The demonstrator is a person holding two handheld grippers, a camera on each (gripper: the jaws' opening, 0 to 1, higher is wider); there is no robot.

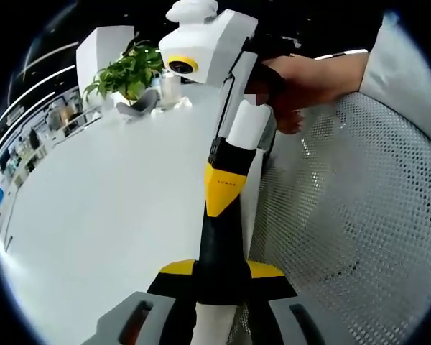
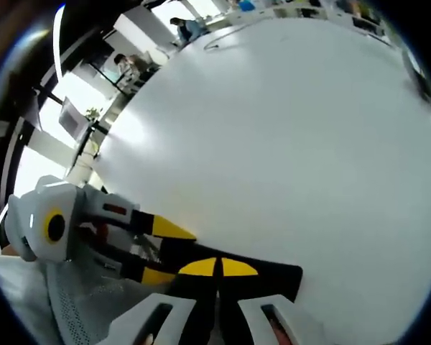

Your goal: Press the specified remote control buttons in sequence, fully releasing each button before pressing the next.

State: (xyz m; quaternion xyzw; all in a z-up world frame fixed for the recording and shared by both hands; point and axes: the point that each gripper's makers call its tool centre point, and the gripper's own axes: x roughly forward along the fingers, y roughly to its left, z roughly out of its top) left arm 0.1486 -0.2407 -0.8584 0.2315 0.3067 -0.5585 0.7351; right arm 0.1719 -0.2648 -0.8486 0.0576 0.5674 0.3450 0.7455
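Over the white table [image 1: 108, 215], a hand [image 1: 302, 93] grips the right gripper [image 2: 220, 267] from above and angles it down across the table edge, its jaws clenched together. The left gripper [image 1: 221, 269] points up along it with jaws apart, flanking a black bar [image 1: 219, 237]. I cannot tell whether that bar is the remote or whether they pinch it.

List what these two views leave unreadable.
1. Left gripper view: whether the left gripper is open or clamped; the right gripper's dark tip crosses its jaws.
2. Left gripper view: items beside the plant, too small and far.
3. Left gripper view: the mesh chair, cut off by the edge.
4. Right gripper view: people beyond the table, too small.
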